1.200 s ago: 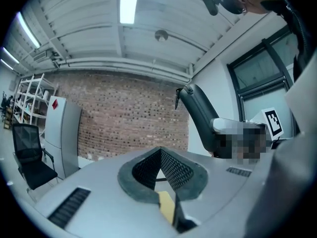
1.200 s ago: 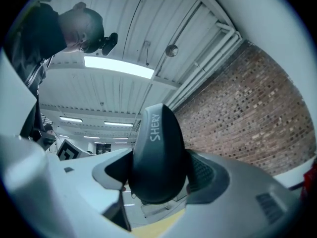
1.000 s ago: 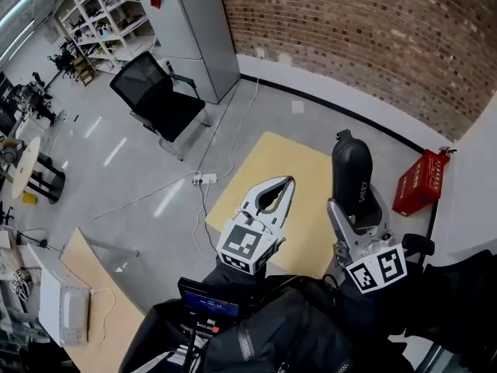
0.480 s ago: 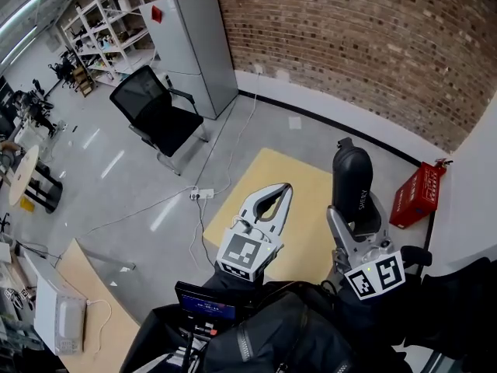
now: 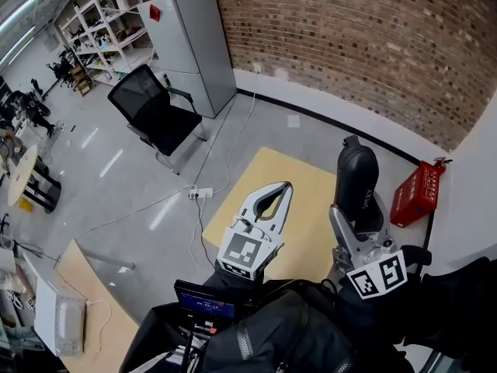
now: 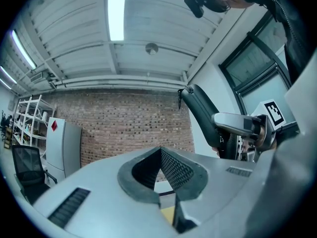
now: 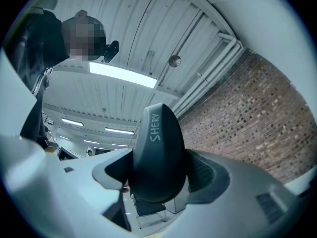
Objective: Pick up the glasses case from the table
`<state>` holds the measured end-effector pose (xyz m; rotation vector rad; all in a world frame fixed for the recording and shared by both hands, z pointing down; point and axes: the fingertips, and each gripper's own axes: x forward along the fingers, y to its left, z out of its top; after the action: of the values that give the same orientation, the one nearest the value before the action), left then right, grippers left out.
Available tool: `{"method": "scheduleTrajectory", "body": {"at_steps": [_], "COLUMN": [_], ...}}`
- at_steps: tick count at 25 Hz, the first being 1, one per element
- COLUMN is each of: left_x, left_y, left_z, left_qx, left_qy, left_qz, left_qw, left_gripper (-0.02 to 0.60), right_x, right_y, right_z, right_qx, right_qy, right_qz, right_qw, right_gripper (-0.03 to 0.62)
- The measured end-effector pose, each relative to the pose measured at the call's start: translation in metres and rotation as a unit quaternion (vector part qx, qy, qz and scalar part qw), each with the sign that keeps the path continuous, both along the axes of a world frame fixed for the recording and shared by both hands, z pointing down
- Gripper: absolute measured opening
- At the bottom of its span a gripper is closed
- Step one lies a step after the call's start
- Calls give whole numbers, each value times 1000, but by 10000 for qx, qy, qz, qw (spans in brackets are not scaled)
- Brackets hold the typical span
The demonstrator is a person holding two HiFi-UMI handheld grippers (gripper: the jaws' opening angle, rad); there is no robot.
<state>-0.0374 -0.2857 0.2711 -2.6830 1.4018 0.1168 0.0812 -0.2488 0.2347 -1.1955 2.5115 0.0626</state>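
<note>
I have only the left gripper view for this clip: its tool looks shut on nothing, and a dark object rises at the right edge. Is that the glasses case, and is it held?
Observer: Yes. The right gripper view shows the right tool shut on the glasses case, which is printed SHERY.
Operator: Is it off the table?
Observer: In the head view it stands upright in that tool, held up in front of the person and not resting on the yellow table.
Operator: Anything near the table?
Observer: A red box stands just beyond its right edge.
</note>
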Motion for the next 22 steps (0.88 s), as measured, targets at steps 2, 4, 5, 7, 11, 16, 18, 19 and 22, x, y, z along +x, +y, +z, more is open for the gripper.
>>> {"method": "scheduleTrajectory", "body": {"at_steps": [2, 4, 5, 7, 11, 16, 18, 19, 22], "left_x": [-1, -1, -1, 0, -1, -4, -2, -1, 0], "left_y": [-2, -2, -2, -2, 0, -5, -4, -2, 1], "left_z": [1, 2, 3, 5, 7, 12, 14, 15, 15], "left_qx": [-16, -35, -44, -61, -102, -140, -146, -142, -134], "left_qy": [2, 6, 8, 6, 11, 7, 2, 2, 8], "left_qz": [-12, -27, -36, -48, -62, -88, -79, -76, -78], "left_qw": [10000, 10000, 10000, 10000, 9999, 9999, 9999, 9999, 9999], "left_gripper": [0, 0, 0, 0, 0, 0, 0, 0, 0], "right_x": [-1, 0, 0, 1, 1, 0, 2, 3, 4], "right_y": [-2, -2, -2, -2, -2, -8, -7, -5, -2], "right_z": [0, 2, 3, 5, 7, 11, 14, 15, 14], "right_qx": [-9, -17, -23, -40, -63, -114, -127, -127, -117], "right_qy": [30, 63, 79, 100, 107, 144, 158, 164, 169], "right_qz": [18, 44, 56, 78, 124, 145, 162, 170, 200], "right_qw": [10000, 10000, 10000, 9999, 9998, 9997, 9997, 9996, 9996], "right_gripper": [341, 341, 341, 341, 341, 341, 341, 341, 341]}}
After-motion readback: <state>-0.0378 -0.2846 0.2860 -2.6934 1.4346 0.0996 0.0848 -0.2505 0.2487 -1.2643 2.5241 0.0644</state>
